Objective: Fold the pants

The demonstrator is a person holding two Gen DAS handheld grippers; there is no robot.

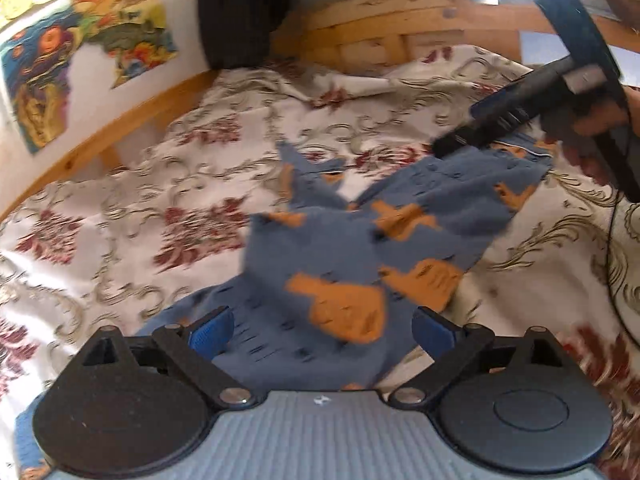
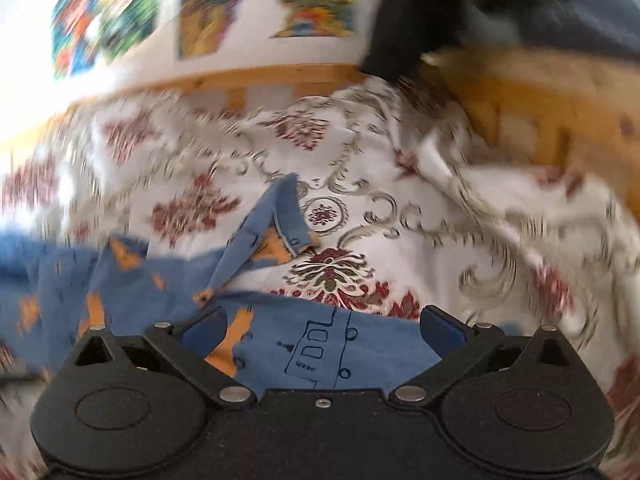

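Observation:
Blue pants (image 1: 340,248) with orange patches lie crumpled on a floral bedspread (image 1: 120,240). In the left wrist view my left gripper (image 1: 322,332) is open, its blue pads wide apart over the near end of the pants. A hand holds my right gripper (image 1: 448,146) over the far right end of the cloth. In the right wrist view the right gripper (image 2: 322,332) is open too, and the pants (image 2: 320,344) with a line drawing lie between and below its fingers. One leg end (image 2: 280,224) points away across the bedspread (image 2: 400,220). This view is motion-blurred.
A wooden bed frame (image 1: 380,28) runs round the far side. Colourful pictures (image 1: 80,64) hang on the white wall. A dark object (image 1: 236,16) rests at the bed's far corner. A thin black cable (image 1: 612,272) trails on the right.

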